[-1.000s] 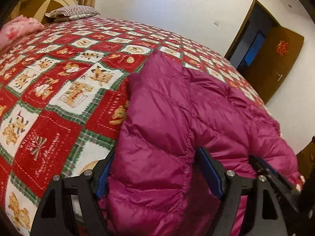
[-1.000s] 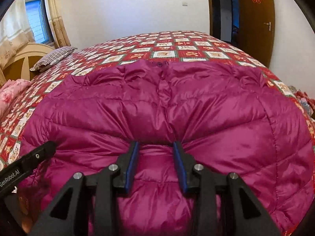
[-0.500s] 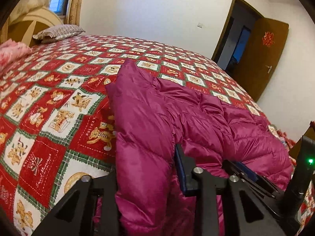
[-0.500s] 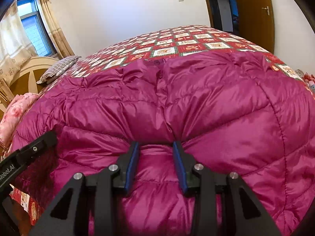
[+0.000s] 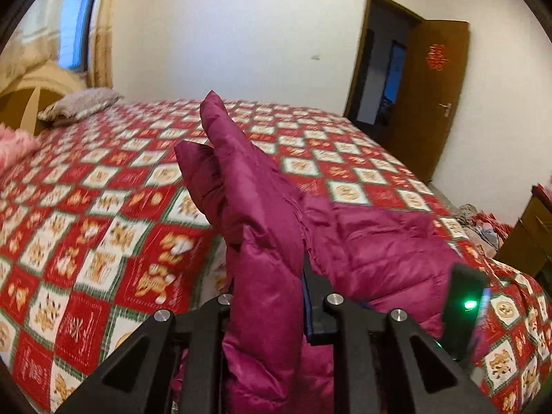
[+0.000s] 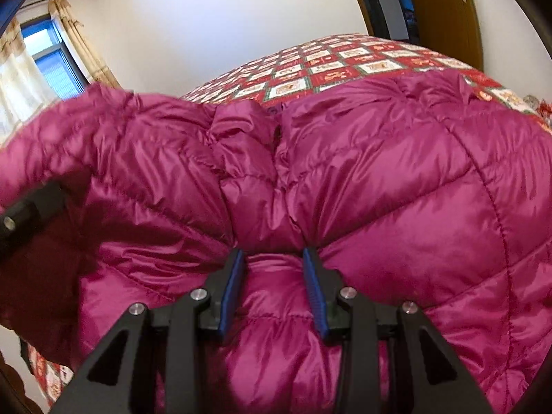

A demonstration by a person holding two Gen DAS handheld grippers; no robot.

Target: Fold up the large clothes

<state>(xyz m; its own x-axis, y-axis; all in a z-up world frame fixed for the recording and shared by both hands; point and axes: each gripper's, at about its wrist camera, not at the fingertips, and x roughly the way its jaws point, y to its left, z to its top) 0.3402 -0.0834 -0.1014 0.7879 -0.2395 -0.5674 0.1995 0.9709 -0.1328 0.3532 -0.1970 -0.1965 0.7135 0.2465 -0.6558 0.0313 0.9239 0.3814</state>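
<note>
**Both grippers hold the magenta jacket above the bed**

On the left, the left gripper point(image 5: 267, 296) has its fingers clenched on a fold of the magenta down jacket point(image 5: 262, 241); the padded cloth fills the gap between them and rises from it, its far end raised in a narrow tongue above the quilt. The rest of the jacket trails away to the right, draped low over the red, white and green patchwork quilt point(image 5: 103, 214) on the bed. Beyond, at the head of the bed, a striped pillow point(image 5: 81, 105) lies against the wooden headboard point(image 5: 38, 86), with something pink point(image 5: 13, 145) at the very left edge. A curtained window point(image 5: 81, 24) sits above.

Toward the right, the right gripper point(image 6: 274, 276) grasps a bunched ridge of the jacket point(image 6: 396, 179) between its blue pads point(image 6: 233, 288), jaws closed on the cloth with a wad of fabric still between them. The jacket billows wide around it, hiding most of the quilt point(image 6: 338, 65). Its left part is lifted up. Farther right stands an open brown door point(image 5: 431, 103) carrying a red ornament point(image 5: 435, 57), and a wooden cabinet point(image 5: 531, 238) stands by the bed's corner.
</note>
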